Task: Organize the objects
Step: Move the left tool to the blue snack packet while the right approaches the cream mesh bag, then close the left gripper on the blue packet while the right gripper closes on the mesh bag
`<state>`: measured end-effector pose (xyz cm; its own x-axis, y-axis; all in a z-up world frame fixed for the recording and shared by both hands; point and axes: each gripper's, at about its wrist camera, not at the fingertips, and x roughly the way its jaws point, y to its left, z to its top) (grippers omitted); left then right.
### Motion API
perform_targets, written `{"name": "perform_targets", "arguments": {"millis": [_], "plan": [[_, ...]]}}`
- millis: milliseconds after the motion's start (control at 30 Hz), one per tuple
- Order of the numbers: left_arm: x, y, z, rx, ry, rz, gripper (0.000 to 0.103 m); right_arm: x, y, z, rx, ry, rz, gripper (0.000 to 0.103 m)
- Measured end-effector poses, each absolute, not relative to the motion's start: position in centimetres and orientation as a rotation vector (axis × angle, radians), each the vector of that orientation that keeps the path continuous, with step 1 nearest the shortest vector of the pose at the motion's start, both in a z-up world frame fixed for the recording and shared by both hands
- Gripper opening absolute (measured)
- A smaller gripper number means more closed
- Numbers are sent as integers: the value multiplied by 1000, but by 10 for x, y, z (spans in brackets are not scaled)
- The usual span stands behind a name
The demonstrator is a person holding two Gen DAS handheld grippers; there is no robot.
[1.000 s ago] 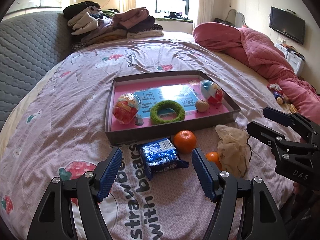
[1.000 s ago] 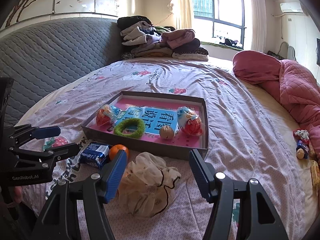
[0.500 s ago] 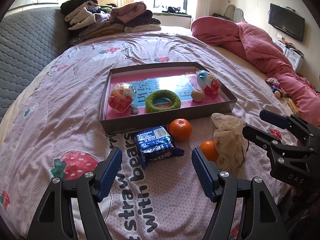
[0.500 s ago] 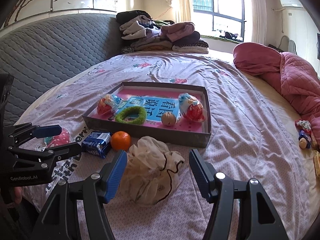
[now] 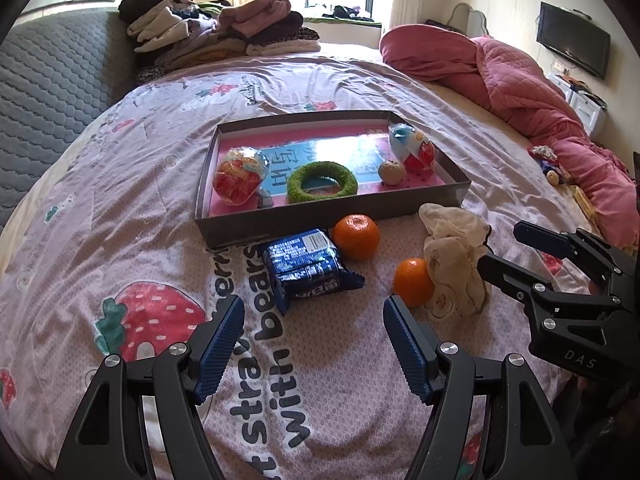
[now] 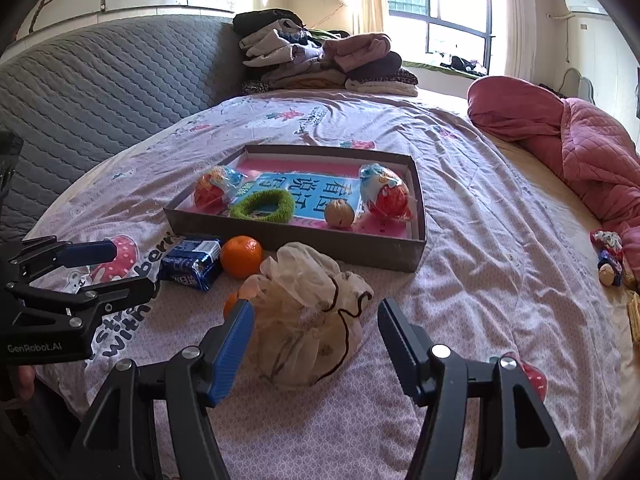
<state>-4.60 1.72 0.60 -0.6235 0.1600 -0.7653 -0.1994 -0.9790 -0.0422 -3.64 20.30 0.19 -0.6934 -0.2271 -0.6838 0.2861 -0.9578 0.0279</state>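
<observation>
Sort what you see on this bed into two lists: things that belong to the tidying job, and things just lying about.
Job:
- grey tray
- blue snack packet
- two oranges
- cloth pouch
- green ring, already in the tray

Lying about:
- folded clothes pile
- pink quilt
- television

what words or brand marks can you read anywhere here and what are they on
"GenRobot.AI": body of the left gripper.
"DAS": body of the right gripper.
"with bears", plus cut-off "stra" and "berri": bed sheet.
Blue card in the box: large Chinese characters, not reliably readable.
Blue snack pack: print too small.
</observation>
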Motion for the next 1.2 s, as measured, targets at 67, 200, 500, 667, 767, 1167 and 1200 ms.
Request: {"name": "perform_targets", "arguments": {"millis": [67, 200, 500, 667, 767, 1167, 1200], "plan": [[-46, 18, 4, -1257, 73, 2657, 73, -37, 203, 2, 1060, 115, -2658, 64], [-46, 20, -1, -1271, 73, 2647, 73, -39, 205, 0, 1072, 95, -2654, 64], [-53, 21, -7, -1285, 57, 2643, 73, -45, 207, -7, 1104, 62, -2646, 64], [-62, 20, -9, -1290, 42, 2649, 73, -46, 208, -9, 1105, 57, -2648, 64], [-68, 19, -9, -1289, 22, 2658, 73, -48, 208, -10, 1109, 52, -2648, 64], [-90, 21, -19, -1318, 0, 2667, 73, -58, 209, -15, 1135, 3, -2641, 64], [-92, 21, -19, -1319, -4, 2665, 73, -59, 209, -15, 1139, 1, -2639, 64]]}}
